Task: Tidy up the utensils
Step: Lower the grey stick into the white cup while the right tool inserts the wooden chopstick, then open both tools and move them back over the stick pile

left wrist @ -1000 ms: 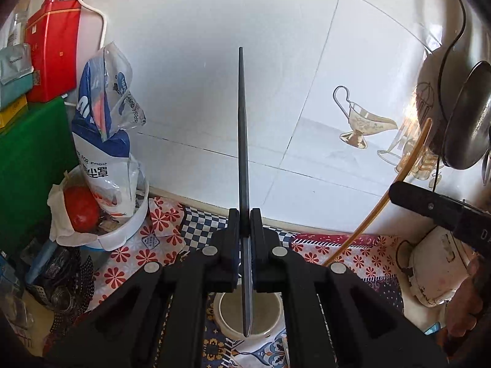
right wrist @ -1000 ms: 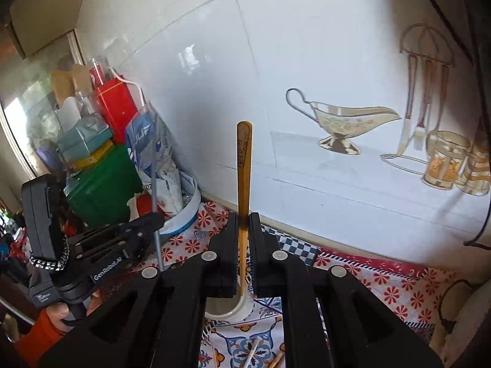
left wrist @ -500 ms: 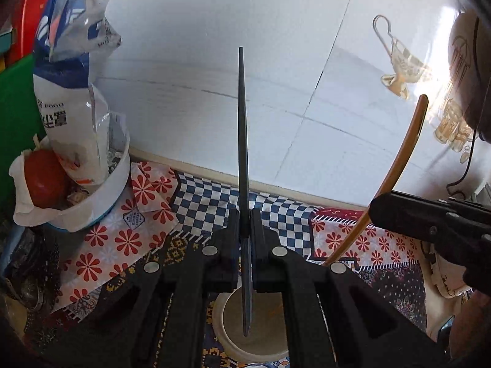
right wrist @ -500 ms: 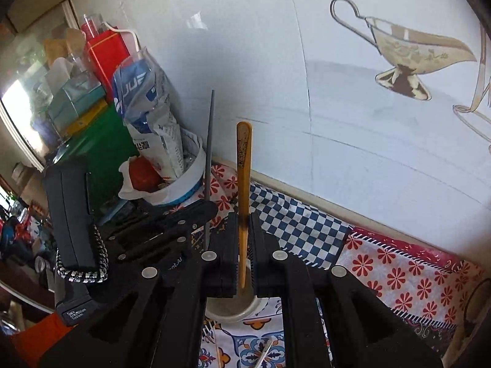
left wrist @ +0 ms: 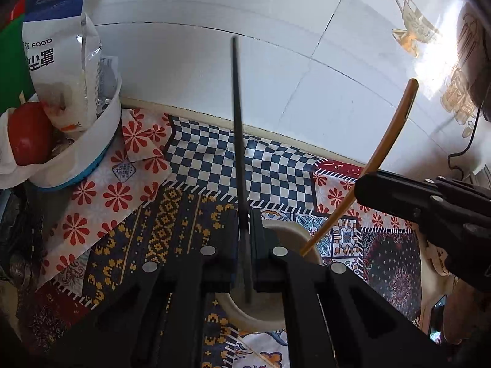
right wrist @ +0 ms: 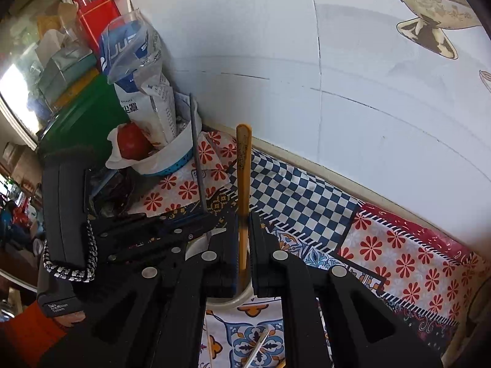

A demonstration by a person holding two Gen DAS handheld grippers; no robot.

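**Both utensils over the cup**

From my left feed, the left gripper (left wrist: 244,245) is clamped tight on a thin black utensil (left wrist: 237,141). It stands upright between the fingers, with its lower tip down inside the white cup (left wrist: 291,233) sitting on the patchwork tablecloth (left wrist: 214,159).

The right gripper (right wrist: 244,245) is closed on a wooden utensil (right wrist: 243,165), also upright. Its bottom end sits at the cup's rim; I can't tell whether it touches the bottom. In the left view the same wooden stick leans in from the right side.

A white bowl (left wrist: 101,141) holding a food bag (left wrist: 61,70) and something red (left wrist: 26,138) sits off to the left by the tiled wall (left wrist: 214,70).
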